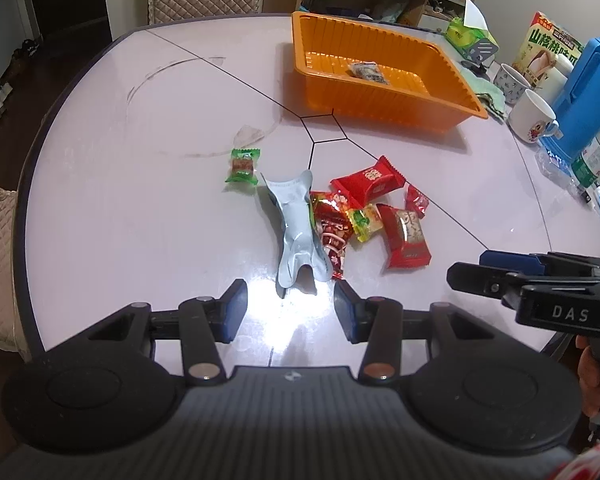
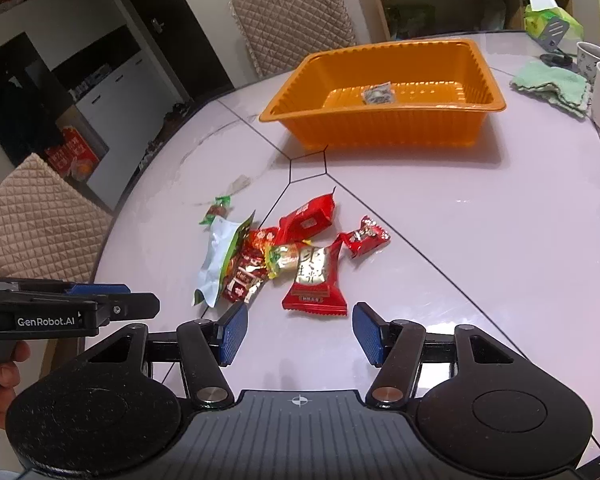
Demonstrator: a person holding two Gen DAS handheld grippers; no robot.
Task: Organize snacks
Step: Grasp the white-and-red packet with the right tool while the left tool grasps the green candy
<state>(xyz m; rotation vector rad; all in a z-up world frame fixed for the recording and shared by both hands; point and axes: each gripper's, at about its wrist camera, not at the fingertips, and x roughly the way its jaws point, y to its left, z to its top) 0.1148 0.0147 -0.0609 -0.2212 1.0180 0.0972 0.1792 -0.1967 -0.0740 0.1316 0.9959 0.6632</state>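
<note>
Showing both tools spread, only the left view (image 1: 290,312) catches the blue jug (image 1: 588,92); right tool (image 2: 300,334).

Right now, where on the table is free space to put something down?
Bare table left of the green candy, and between the snack pile and orange tray. Crowded at the mugs and blue container.

"DAS" on right gripper (image 1: 466,270); "GenRobot.AI", left gripper (image 2: 138,300)

Glossy orange plastic tray (image 1: 380,108), foil wrappers (image 2: 314,280)
</note>
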